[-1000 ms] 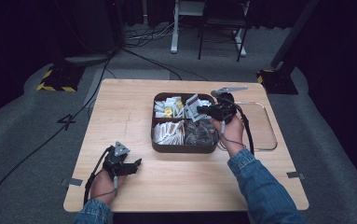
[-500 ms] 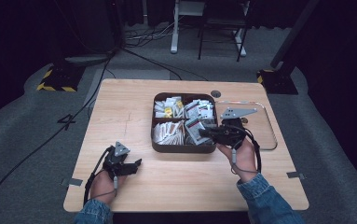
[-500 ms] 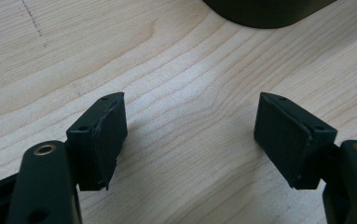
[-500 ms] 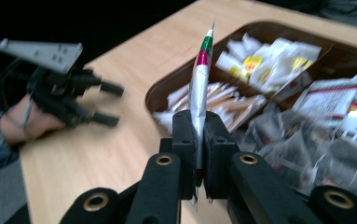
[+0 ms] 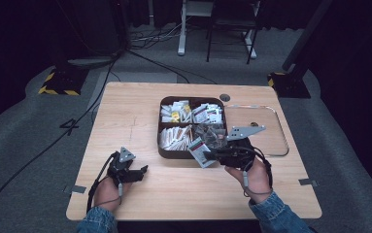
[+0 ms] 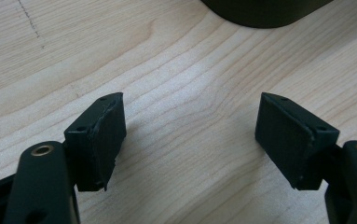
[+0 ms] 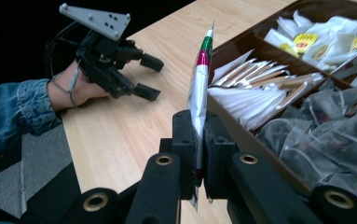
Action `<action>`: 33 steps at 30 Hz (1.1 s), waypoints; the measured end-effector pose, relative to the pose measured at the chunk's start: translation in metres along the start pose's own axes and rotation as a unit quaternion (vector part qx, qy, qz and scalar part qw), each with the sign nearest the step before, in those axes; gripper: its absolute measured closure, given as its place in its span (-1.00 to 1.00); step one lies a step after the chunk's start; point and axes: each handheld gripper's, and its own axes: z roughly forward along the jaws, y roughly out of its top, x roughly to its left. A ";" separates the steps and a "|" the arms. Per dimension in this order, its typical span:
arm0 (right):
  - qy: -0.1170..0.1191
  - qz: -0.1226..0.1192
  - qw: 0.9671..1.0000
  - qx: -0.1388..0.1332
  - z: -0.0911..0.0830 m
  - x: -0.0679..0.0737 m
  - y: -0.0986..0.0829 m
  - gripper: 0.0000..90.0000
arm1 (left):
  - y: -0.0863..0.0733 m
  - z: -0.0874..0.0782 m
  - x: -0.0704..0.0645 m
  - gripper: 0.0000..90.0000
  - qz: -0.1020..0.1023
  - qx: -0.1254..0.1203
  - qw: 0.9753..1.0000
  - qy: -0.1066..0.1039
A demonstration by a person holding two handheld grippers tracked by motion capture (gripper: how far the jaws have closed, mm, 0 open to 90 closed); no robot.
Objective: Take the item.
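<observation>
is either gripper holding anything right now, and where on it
The right gripper pinches a flat packet near its lower end, between its fingers. The left gripper is open over bare table, holding nothing.
</observation>
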 end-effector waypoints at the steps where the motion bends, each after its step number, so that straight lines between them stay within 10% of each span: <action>1: 0.002 0.002 1.000 0.002 0.000 0.001 -0.002 0.90 | 0.000 0.000 0.000 -0.44 -0.001 -0.001 1.000 -0.001; 33: 0.049 -0.022 0.985 0.163 0.062 0.026 -0.052 0.90 | 0.001 0.001 0.000 -0.44 0.000 -0.001 1.000 0.000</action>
